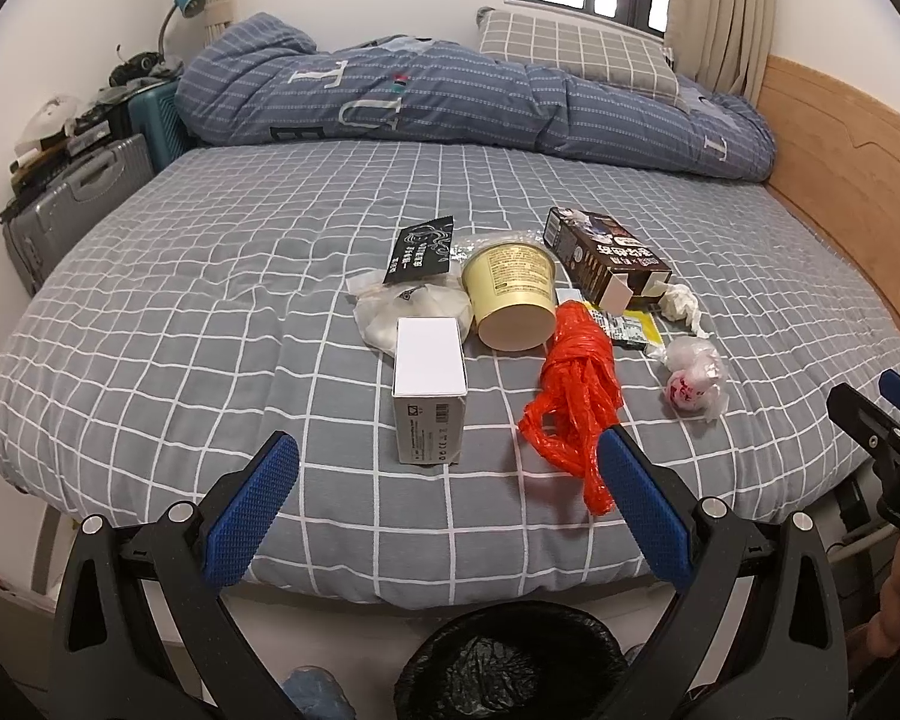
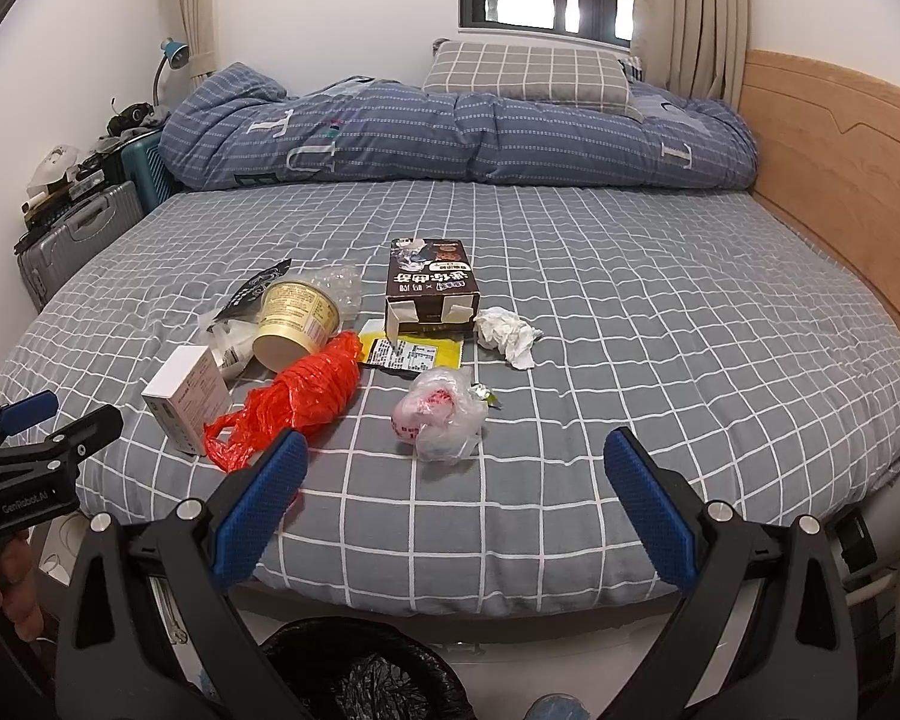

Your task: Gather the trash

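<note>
Trash lies in a cluster on the grey checked bed (image 1: 210,324): a white box (image 1: 429,387), an orange plastic bag (image 1: 576,387), a yellow paper cup (image 1: 510,294) on its side, a brown carton (image 1: 606,258), a crumpled tissue (image 1: 681,303), and a clear knotted bag (image 1: 693,384). My left gripper (image 1: 447,468) is open and empty, hovering over the bed's near edge before the white box. My right gripper (image 2: 456,462) is open and empty, just short of the clear bag (image 2: 441,414). A black-lined trash bin (image 1: 510,660) stands on the floor below both grippers.
A rolled blue duvet (image 1: 450,96) and a checked pillow (image 1: 576,51) lie at the far side of the bed. A wooden headboard (image 1: 840,138) runs along the right. Suitcases (image 1: 72,204) and clutter stand at the left wall.
</note>
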{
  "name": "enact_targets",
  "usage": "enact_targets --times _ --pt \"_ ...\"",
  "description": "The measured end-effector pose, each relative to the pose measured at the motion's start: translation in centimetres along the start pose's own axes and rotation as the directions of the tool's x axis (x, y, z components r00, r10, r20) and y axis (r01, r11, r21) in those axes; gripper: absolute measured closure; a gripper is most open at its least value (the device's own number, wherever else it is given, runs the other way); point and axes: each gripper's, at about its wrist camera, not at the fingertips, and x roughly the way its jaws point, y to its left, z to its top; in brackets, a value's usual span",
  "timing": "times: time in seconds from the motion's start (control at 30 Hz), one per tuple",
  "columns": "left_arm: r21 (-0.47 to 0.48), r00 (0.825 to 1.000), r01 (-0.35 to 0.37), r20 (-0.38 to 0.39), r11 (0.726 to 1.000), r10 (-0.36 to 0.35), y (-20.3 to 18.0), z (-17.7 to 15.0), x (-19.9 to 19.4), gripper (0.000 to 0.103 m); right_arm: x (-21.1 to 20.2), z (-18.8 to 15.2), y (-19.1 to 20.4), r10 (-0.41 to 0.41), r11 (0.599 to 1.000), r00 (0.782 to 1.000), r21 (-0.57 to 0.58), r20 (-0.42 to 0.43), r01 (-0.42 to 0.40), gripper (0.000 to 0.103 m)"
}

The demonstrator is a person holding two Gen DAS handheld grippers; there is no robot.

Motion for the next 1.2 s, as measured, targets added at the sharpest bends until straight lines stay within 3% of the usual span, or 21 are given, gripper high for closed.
enact_targets --times 0.77,1.2 --pt "-0.006 1.000 0.012 -0.015 1.000 -0.012 -0.1 -0.1 0.6 0.006 0.1 0.2 0.2 0.007 1.000 1.000 -0.003 -0.003 -0.007 0.008" --pt "-0.019 0.994 -0.047 -0.101 0.999 0.045 0.7 0.0 7.0 0.006 6.4 0.3 2.5 0.010 0.997 0.996 -0.069 -0.093 -0.016 0.008"
